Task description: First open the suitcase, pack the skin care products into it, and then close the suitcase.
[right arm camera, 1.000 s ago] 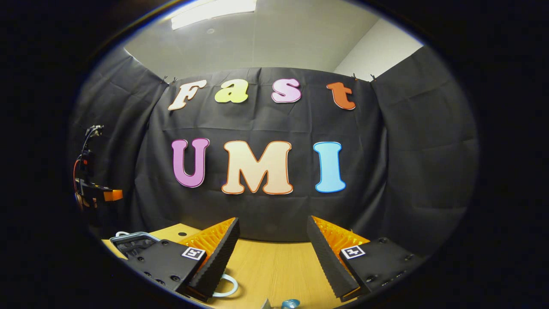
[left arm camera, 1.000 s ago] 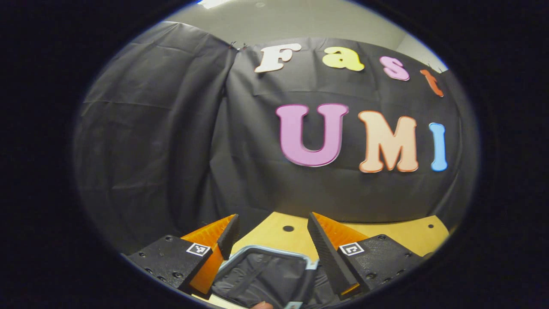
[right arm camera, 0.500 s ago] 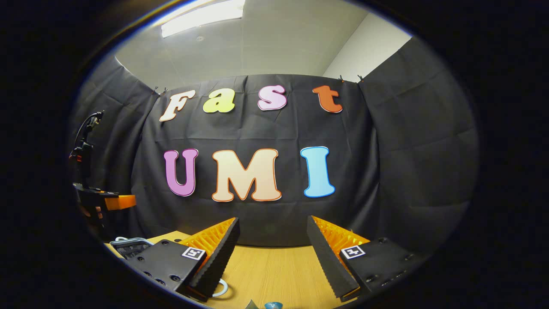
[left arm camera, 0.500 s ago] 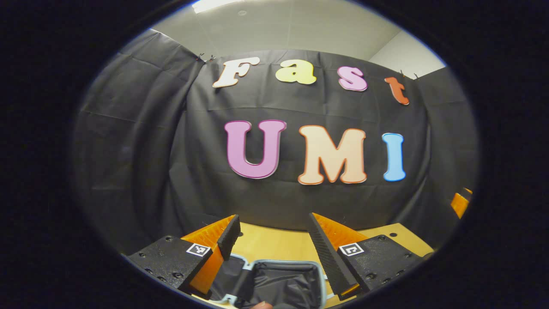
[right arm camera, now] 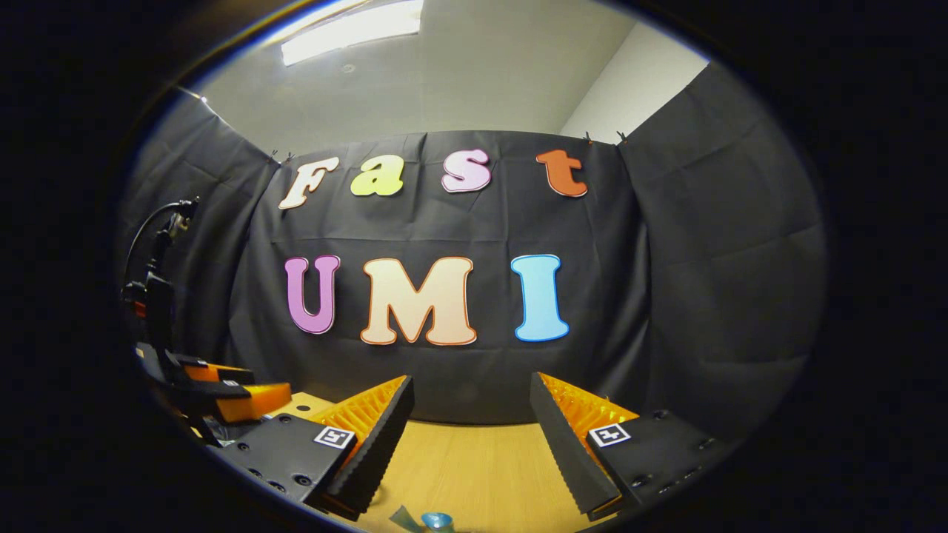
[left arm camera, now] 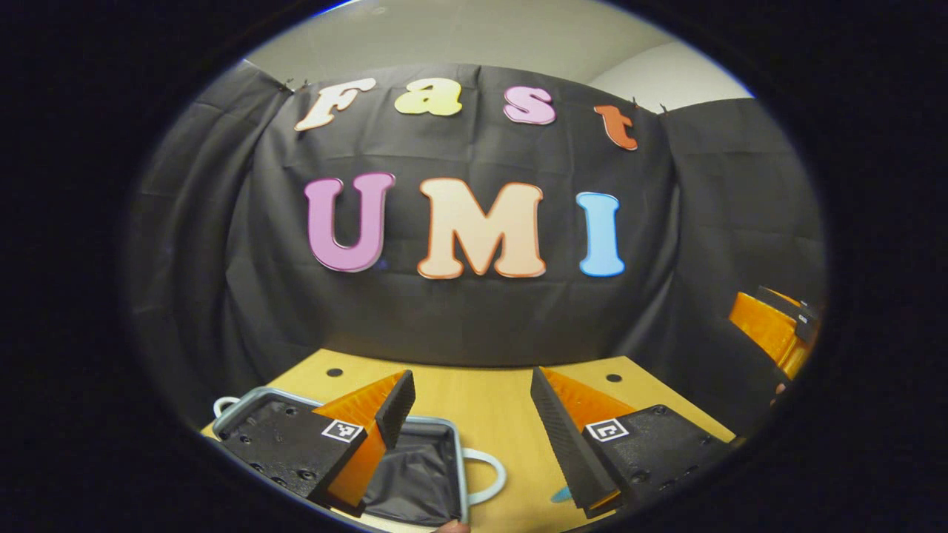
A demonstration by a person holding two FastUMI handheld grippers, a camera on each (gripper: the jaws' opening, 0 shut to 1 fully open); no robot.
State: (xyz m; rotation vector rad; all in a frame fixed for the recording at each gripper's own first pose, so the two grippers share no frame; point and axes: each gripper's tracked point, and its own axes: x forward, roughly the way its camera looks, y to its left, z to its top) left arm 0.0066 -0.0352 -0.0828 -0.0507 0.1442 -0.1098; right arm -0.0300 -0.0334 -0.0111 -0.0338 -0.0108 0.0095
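A light wooden table (left arm camera: 489, 400) with small round holes in its top stands before black cloth walls (left arm camera: 459, 311) — these enclose the booth on three sides. Above the cloth, the right gripper view shows a pale ceiling (right arm camera: 459, 74) with one long lamp (right arm camera: 352, 29) switched on.

In the left gripper view, the suitcase (left arm camera: 426, 474) lies open on the table at the lower left. It is small, with a pale grey-blue rim, a dark fabric lining inside, and a white loop handle (left arm camera: 485, 477) on the side toward the middle of the table. The left gripper (left arm camera: 470, 426) hangs just above it with its fingers spread apart and nothing between them; its left finger covers part of the case. A small blue thing (left arm camera: 561, 494) lies on the table beside the right finger, too hidden to identify.

In the right gripper view, the right gripper (right arm camera: 470, 429) is also wide apart and empty — it is over bare table. A small blue-green skin care item (right arm camera: 433, 520) shows at the bottom edge, between its fingers.
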